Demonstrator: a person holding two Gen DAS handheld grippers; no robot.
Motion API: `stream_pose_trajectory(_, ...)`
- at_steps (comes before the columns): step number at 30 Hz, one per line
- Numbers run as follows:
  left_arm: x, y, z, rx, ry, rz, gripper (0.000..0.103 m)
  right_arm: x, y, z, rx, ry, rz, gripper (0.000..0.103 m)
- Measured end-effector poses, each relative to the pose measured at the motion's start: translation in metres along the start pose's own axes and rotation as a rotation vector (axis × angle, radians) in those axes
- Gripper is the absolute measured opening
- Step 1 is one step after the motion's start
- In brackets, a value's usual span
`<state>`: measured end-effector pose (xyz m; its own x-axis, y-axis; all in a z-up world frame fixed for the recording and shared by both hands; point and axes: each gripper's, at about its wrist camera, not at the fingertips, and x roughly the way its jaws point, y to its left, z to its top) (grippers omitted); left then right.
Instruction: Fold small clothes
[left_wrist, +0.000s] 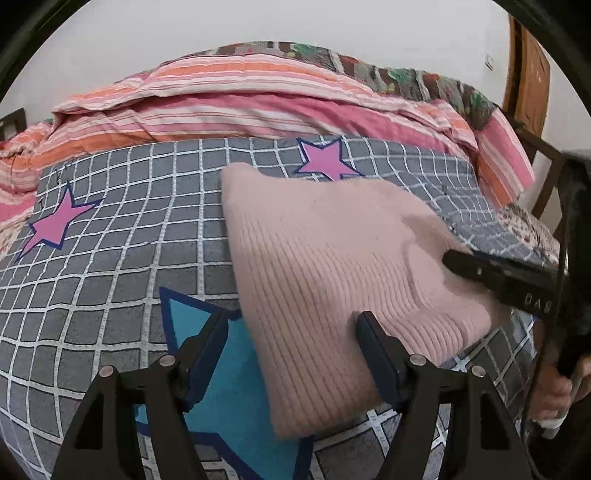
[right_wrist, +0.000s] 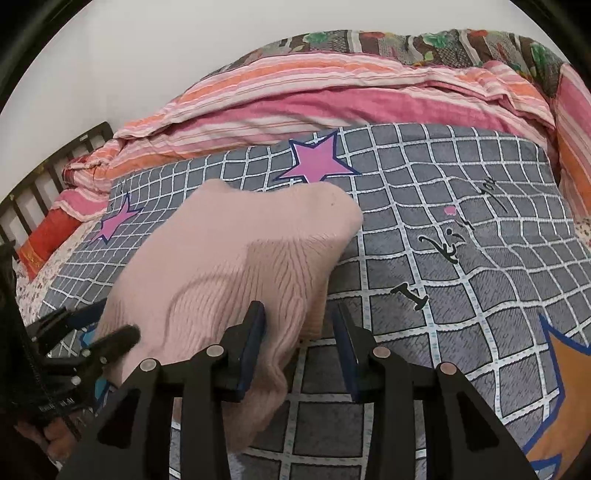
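A: Jaw state to be logged first, taking the pink knit garment (left_wrist: 332, 266) as landmark.

B: Left gripper (left_wrist: 291, 354): jaws spread wide, nothing held; one finger is seen over the garment's near edge, the other off its left side above the blue star (left_wrist: 225, 387). Right gripper (right_wrist: 299, 347): jaws also apart, the left finger resting on the garment's near right corner, the right finger just beside it over the bedsheet (right_wrist: 461, 295). No cloth is pinched.

A: Garment position?

B: Laid on the gridded bedsheet, already doubled into a compact block. The striped quilt (left_wrist: 229, 107) is bunched well behind it.

A: Technique for the step in hand?

B: It is judged that the near edge should be pinched at both corners, with all layers caught, then lifted evenly so that the ribbed knit is not stretched or skewed.
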<state>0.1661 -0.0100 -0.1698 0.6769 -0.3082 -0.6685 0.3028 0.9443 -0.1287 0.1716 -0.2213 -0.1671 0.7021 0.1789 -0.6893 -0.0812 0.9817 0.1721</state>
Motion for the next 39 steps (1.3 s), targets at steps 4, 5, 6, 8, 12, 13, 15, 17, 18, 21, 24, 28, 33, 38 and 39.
stream_pose_trajectory(4,-0.004,0.013,0.007,-0.076,-0.031,0.012,0.072,0.000,0.002,0.000,0.003,-0.019,0.013,0.037)
stream_pose_trajectory(5,-0.004,0.015,0.008,-0.088,-0.032,0.013,0.072,0.000,0.001,0.000,0.011,-0.020,0.023,0.037)
stream_pose_trajectory(6,-0.004,0.016,0.008,-0.095,-0.035,0.013,0.072,0.001,0.001,0.000,0.020,-0.020,0.032,0.037)
stream_pose_trajectory(8,-0.002,0.016,0.008,-0.103,-0.028,0.009,0.072,0.004,0.001,0.001,0.030,-0.016,0.040,0.037)
stream_pose_trajectory(12,0.000,0.012,0.007,-0.091,-0.018,-0.050,0.070,0.005,0.005,0.001,-0.006,-0.009,0.024,0.037)
stream_pose_trajectory(13,0.001,0.009,0.005,-0.083,-0.008,-0.079,0.070,0.005,0.006,0.001,-0.019,-0.009,0.016,0.037)
stream_pose_trajectory(15,0.002,0.002,0.004,-0.060,0.004,-0.105,0.071,0.003,0.002,0.002,-0.008,-0.011,0.024,0.037)
stream_pose_trajectory(17,0.001,-0.006,0.002,-0.041,-0.007,-0.090,0.075,0.002,-0.003,0.003,0.011,-0.013,0.037,0.037)
stream_pose_trajectory(18,0.001,-0.009,0.001,-0.032,-0.008,-0.089,0.078,0.001,-0.005,0.004,0.014,-0.018,0.040,0.038)
stream_pose_trajectory(21,0.004,-0.018,-0.001,-0.023,-0.001,-0.091,0.085,-0.004,-0.010,0.005,0.020,-0.034,0.049,0.038)
stream_pose_trajectory(24,0.001,-0.021,-0.001,0.017,-0.032,-0.048,0.085,-0.008,-0.008,0.005,0.014,-0.045,0.061,0.039)
stream_pose_trajectory(28,-0.006,-0.002,0.010,-0.041,-0.091,-0.007,0.085,0.004,-0.003,-0.001,-0.029,0.012,0.016,0.045)
stream_pose_trajectory(33,0.003,0.019,0.030,-0.114,-0.084,0.039,0.085,0.006,-0.012,-0.001,0.009,0.027,0.014,0.048)
stream_pose_trajectory(38,0.025,0.036,0.039,-0.198,-0.036,0.046,0.084,0.003,-0.007,0.011,0.008,-0.025,0.026,0.045)
stream_pose_trajectory(39,0.029,0.039,0.039,-0.218,-0.028,0.031,0.084,0.005,-0.007,0.014,0.021,-0.027,0.030,0.045)
